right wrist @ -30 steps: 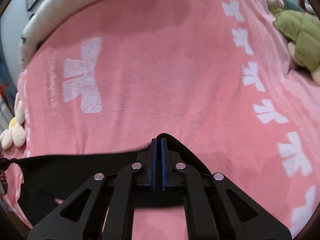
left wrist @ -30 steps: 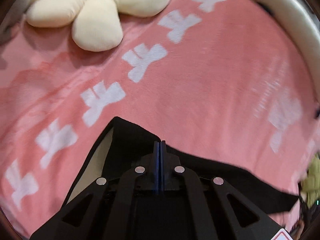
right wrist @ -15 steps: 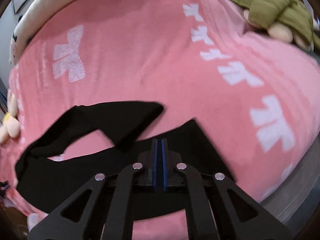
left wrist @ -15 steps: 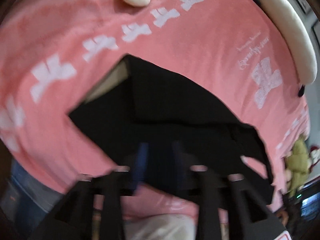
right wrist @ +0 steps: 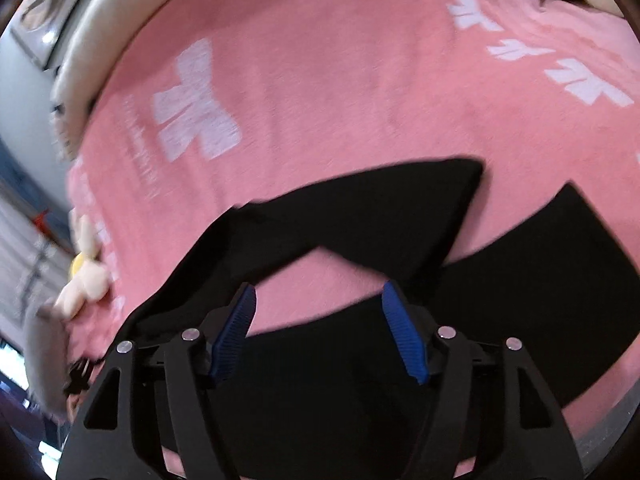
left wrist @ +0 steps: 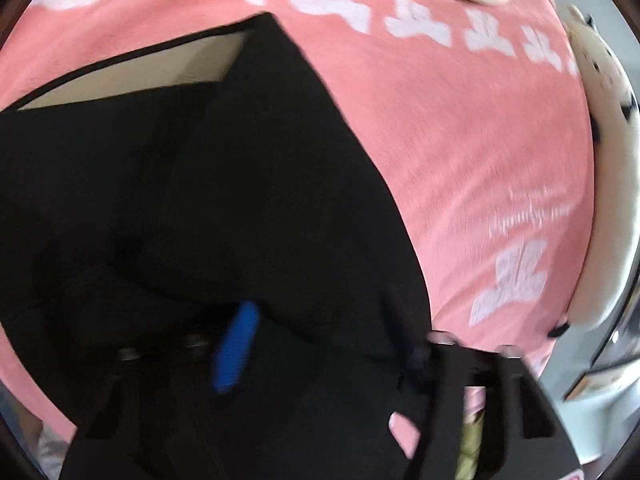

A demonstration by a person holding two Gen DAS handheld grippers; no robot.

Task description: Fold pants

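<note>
Black pants (right wrist: 360,224) dropped flat on the pink bed (right wrist: 320,80) for folding; right gripper (right wrist: 318,332) just opened, released; left gripper (left wrist: 316,340) parted, closing slightly, gripping nothing.

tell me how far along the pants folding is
Done: the black pants are laid out on the pink blanket. In hand: nothing. The right gripper has just been opening with nothing between its pads; the left gripper also looks apart over the cloth. Left: the legs lie splayed, so folding remains.
</note>
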